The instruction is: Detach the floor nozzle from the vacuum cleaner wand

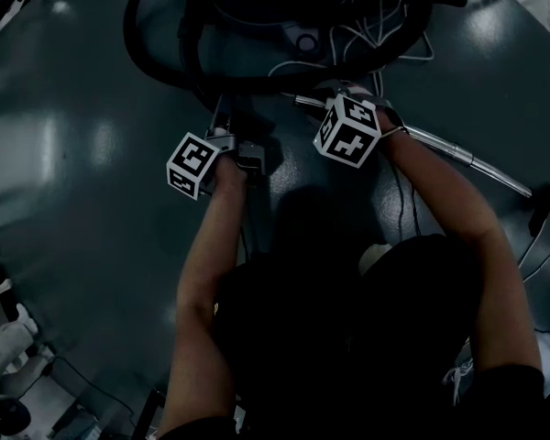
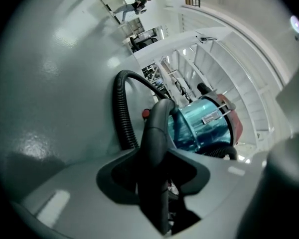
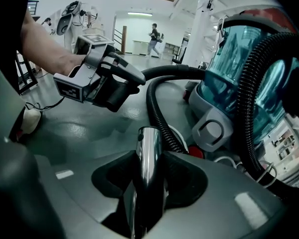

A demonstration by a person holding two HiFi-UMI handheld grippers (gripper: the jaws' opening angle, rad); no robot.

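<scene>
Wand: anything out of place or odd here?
Yes. The wand's top end is bare, apart from the hose handle. The right gripper clamps the wand, the left gripper the handle. The head view is too dark to tell if the nozzle is on its far end.

The wand (image 3: 148, 153) is polished, mirror-smooth metal; the curved handle (image 2: 157, 133) is matt black plastic. The hose (image 2: 122, 118) is ribbed black plastic, the dust bin (image 3: 224, 68) at upper right glossy see-through teal plastic, and the floor (image 1: 73, 154) smooth, shiny grey (light glares off it).
</scene>
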